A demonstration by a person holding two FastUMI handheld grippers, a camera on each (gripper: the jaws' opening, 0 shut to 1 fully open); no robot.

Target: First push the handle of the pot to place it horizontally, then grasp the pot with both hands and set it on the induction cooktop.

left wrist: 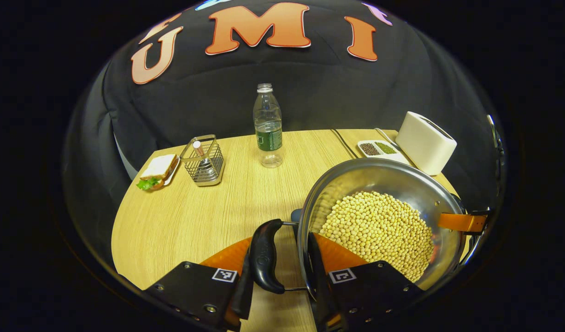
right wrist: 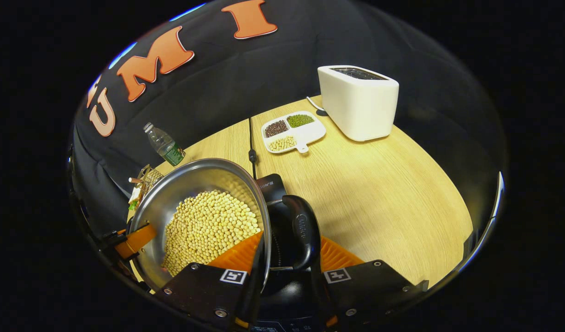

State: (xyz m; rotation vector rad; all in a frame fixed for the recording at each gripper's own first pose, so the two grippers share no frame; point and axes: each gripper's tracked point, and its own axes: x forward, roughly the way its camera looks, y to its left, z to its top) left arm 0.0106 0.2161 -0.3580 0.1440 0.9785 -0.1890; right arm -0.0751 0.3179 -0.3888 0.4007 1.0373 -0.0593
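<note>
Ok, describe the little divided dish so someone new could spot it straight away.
Start at the white toaster at the table's far side. Just beside it lies the divided dish, white and flat. Three compartments hold dark, green and pale grains, unlike the steel pot heaped with pale beans.

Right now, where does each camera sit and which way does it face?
Left gripper view: rides the left gripper at one pot handle, facing across the pot; own fingers at bottom.
Right gripper view: rides the right gripper at the opposite handle, toward the toaster.
Shared: pot, bottle, toaster.
</note>
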